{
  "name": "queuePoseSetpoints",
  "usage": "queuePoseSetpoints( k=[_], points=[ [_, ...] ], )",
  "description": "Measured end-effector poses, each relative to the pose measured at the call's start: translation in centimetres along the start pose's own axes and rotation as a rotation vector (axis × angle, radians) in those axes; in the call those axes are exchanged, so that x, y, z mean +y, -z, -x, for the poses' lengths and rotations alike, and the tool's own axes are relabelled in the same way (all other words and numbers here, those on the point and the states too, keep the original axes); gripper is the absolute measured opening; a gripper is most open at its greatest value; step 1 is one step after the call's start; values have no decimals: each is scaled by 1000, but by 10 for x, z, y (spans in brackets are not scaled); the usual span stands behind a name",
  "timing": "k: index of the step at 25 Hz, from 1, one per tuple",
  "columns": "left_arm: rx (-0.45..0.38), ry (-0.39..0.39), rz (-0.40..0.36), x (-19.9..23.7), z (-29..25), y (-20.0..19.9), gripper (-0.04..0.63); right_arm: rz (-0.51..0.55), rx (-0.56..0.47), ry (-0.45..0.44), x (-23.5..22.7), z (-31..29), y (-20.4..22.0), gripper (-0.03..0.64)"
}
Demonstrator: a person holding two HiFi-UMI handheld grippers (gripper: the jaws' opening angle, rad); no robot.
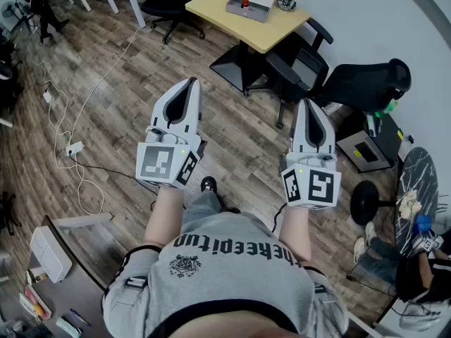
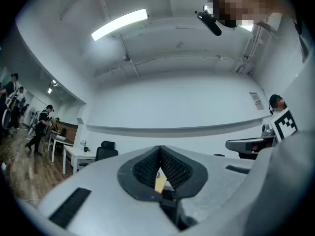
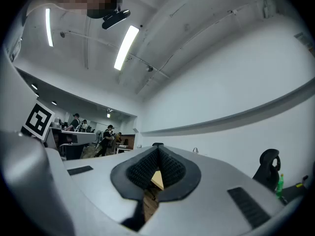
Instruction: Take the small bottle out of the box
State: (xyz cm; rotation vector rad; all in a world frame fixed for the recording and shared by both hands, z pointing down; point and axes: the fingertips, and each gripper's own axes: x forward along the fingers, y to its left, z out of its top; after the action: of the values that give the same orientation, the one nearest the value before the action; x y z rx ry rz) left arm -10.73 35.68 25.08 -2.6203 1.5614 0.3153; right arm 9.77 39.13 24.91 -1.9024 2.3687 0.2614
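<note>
Left gripper (image 1: 187, 84) and right gripper (image 1: 310, 105) both clenched, empty; box (image 1: 250, 5) toward the table's (image 1: 211, 7) far edge, well ahead between them, neither nearer

the room is bright and the light is even. it comes from long lamps on the ceiling. one lamp strip (image 2: 119, 23) glows white in the left gripper view, and a second strip (image 3: 125, 46) glows in the right gripper view. the wood floor (image 1: 106, 97) is well lit, and the shadows on it are faint and soft. both gripper views are round, with black corners and bent walls. the head view bends at its edges too. the left gripper (image 2: 160, 151) and the right gripper (image 3: 158, 149) sit very near the lens and look a bit soft. far people look small and blurry.
</note>
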Motion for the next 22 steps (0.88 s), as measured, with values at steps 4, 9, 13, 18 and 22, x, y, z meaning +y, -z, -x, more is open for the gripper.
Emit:
queuePoseSetpoints(
  k=[4, 9, 13, 18, 22],
  points=[
    [-4, 2, 5, -8, 6, -2, 3, -2, 1, 0, -1, 10, -1, 1],
    [-6, 9, 10, -10, 5, -1, 3, 2, 1, 3, -2, 11, -2, 1],
    [-16, 11, 19, -4, -1, 0, 3, 8, -1, 8, 0, 3, -2, 2],
    [-43, 24, -9, 10, -15, -4, 3, 3, -26, 10, 4, -17, -4, 2],
    [-49, 35, -7, 27, -32, -5, 3, -6, -37, 23, 6, -39, -4, 2]
  ],
)
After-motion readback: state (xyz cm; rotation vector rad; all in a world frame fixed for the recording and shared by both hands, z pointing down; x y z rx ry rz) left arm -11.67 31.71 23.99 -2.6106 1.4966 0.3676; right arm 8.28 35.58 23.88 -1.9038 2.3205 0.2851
